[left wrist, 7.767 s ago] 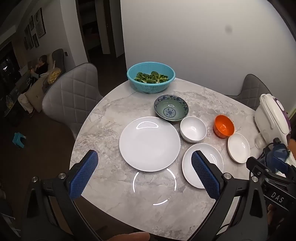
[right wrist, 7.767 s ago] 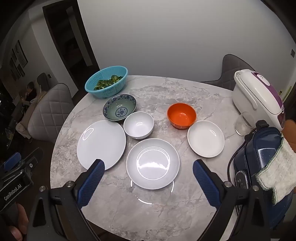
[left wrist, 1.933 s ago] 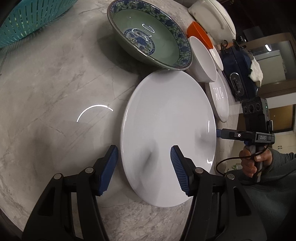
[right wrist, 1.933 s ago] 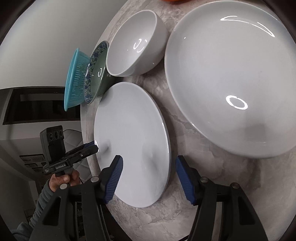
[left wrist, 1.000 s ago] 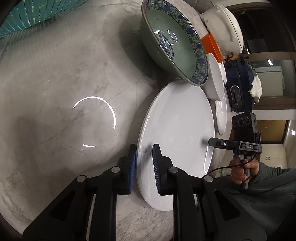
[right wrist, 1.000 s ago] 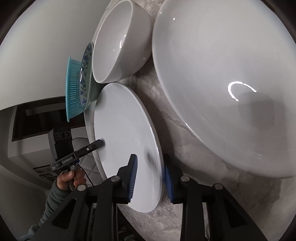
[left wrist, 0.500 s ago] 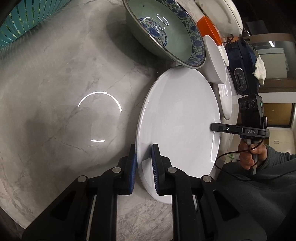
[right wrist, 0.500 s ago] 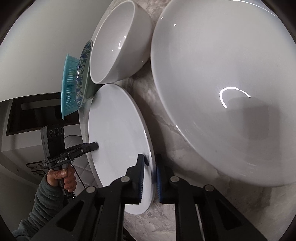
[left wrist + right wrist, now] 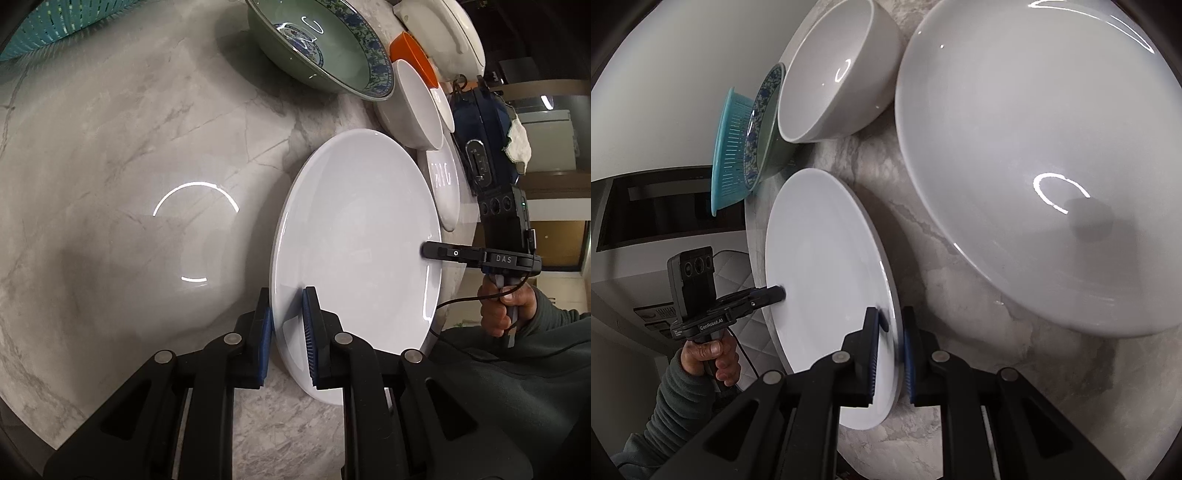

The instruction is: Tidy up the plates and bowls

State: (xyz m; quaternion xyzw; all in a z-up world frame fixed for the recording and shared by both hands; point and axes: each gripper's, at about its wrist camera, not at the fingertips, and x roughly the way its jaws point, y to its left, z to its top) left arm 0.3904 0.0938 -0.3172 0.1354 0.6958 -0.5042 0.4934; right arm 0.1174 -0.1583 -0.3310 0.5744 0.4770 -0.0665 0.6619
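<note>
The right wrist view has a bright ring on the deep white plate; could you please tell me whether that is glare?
Right wrist view: yes, a lamp's ring reflected in the deep white plate, a soft shadow beside it. Left wrist view: the same ring glares on the marble table.

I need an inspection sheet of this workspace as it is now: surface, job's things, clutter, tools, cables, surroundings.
Surface: grey marble table.
Job's things: large flat plate; deep white plate; white bowl; patterned bowl; orange bowl.
Clutter: teal colander; rice cooker; blue appliance.
Tools: left tool and right tool both shut on large flat plate rim.
Cables: black cable.
Surroundings: quilted chair.
</note>
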